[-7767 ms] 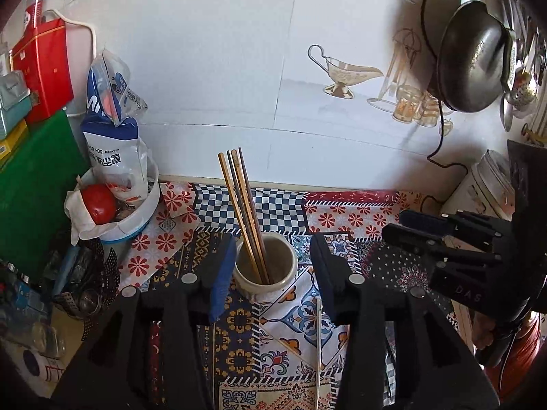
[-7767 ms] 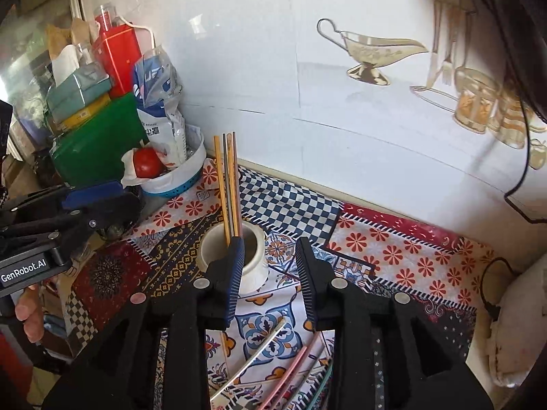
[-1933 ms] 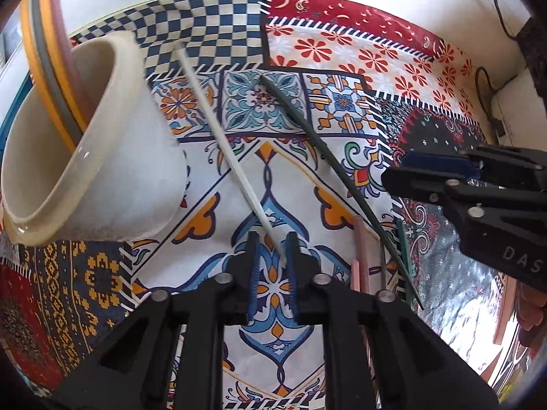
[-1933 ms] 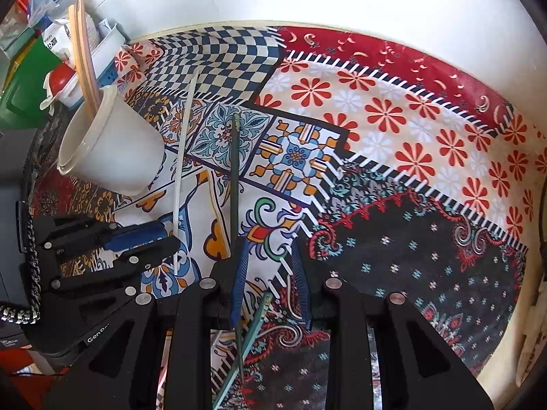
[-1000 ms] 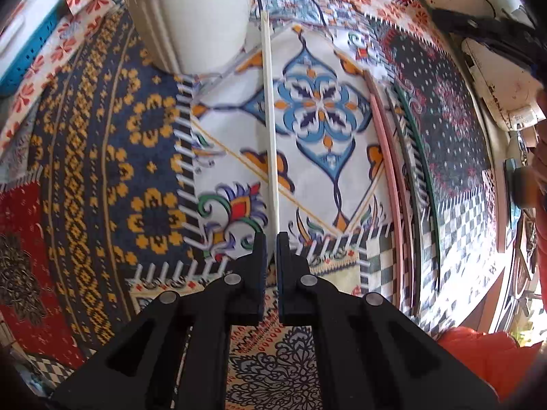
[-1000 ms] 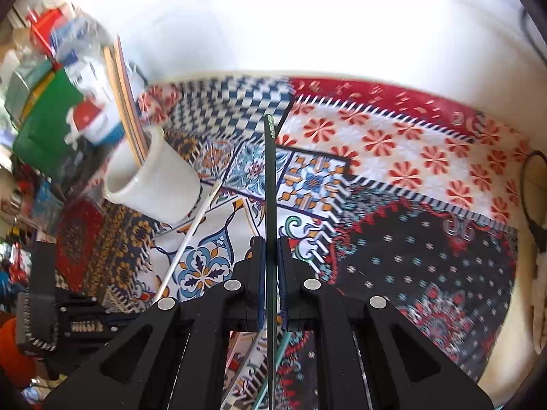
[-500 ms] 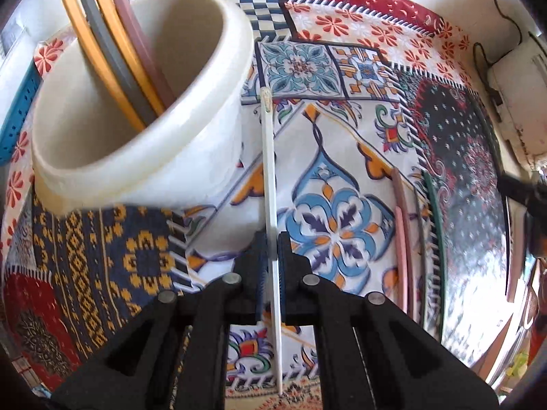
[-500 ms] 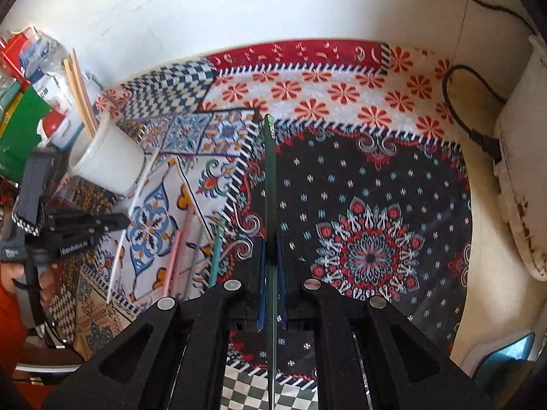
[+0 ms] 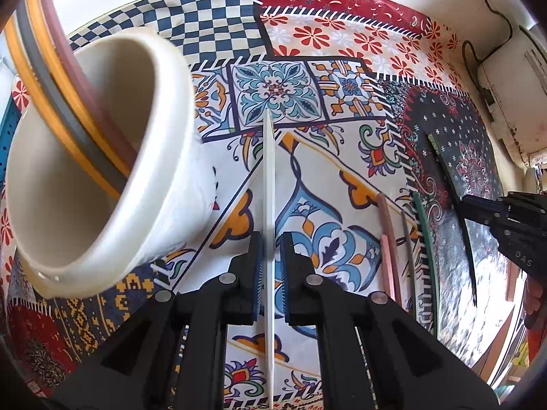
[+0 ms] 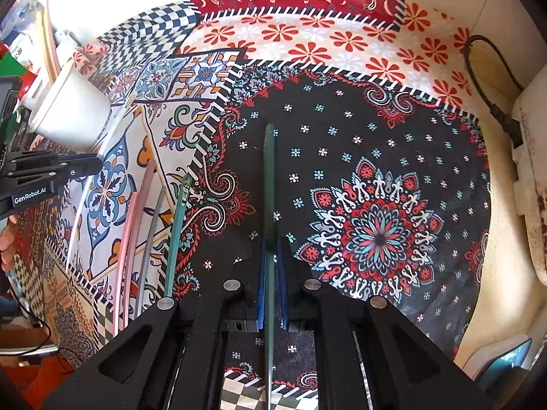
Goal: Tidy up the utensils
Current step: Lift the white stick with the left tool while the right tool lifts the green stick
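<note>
A round cream ceramic cup (image 9: 102,177), smooth and thick-rimmed, stands on the patterned cloth (image 9: 342,51) that covers the tabletop. It holds three chopsticks (image 9: 65,102): an orange one, a grey one and a brownish-red one, leaning together against the cup's inner wall with their upper ends rising past its rim.

Just beside the cup, on the side away from those leaning sticks, the left gripper (image 9: 271,253) has its blue ribbed pads narrowly set on either side of a white chopstick (image 9: 269,177). The stick is slim, straight and tapered, its long axis running along the line of the gripper, its far tip pointing past the cup's outer wall. A small gap shows beside the stick on at least one side.

Farther from the cup, three chopsticks lie flat on the cloth, roughly parallel: a pink one (image 9: 388,239), a thin grey one (image 9: 408,239) and a teal-green one (image 10: 176,235).

Well beyond these, away from the cup, the right gripper (image 10: 272,266) is clamped narrowly on a dark green chopstick (image 10: 270,177). This stick also lies along the line of its gripper, over the black, flower-dotted part of the cloth, its squared end pointing toward the cloth's red-flowered border.
</note>
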A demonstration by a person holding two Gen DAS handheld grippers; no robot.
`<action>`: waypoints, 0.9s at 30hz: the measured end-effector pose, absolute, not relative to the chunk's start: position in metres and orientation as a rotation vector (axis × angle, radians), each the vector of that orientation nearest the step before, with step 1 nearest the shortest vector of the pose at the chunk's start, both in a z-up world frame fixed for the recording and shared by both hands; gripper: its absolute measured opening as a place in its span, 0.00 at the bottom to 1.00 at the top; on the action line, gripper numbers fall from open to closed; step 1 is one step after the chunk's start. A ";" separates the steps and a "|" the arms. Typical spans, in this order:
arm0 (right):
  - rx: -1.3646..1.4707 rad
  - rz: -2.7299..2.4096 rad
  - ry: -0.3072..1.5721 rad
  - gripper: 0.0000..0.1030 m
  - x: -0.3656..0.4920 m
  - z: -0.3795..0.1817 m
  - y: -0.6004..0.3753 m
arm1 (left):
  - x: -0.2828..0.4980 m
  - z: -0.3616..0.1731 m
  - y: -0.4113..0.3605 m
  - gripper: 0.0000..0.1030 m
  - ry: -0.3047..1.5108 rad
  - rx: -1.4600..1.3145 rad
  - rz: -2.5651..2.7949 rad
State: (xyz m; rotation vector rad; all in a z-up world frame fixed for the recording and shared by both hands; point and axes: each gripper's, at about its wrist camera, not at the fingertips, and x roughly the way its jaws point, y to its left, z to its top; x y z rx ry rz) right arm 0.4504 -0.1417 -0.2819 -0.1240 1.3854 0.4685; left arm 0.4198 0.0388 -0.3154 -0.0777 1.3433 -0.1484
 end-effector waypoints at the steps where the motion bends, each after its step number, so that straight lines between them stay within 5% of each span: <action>1: -0.123 0.471 1.381 0.06 0.452 -0.282 -0.140 | 0.421 -0.316 0.037 0.07 1.342 -0.078 -0.152; 27: -0.096 0.534 1.331 0.06 0.474 -0.282 -0.123 | 0.468 -0.325 -0.025 0.04 1.384 -0.045 -0.197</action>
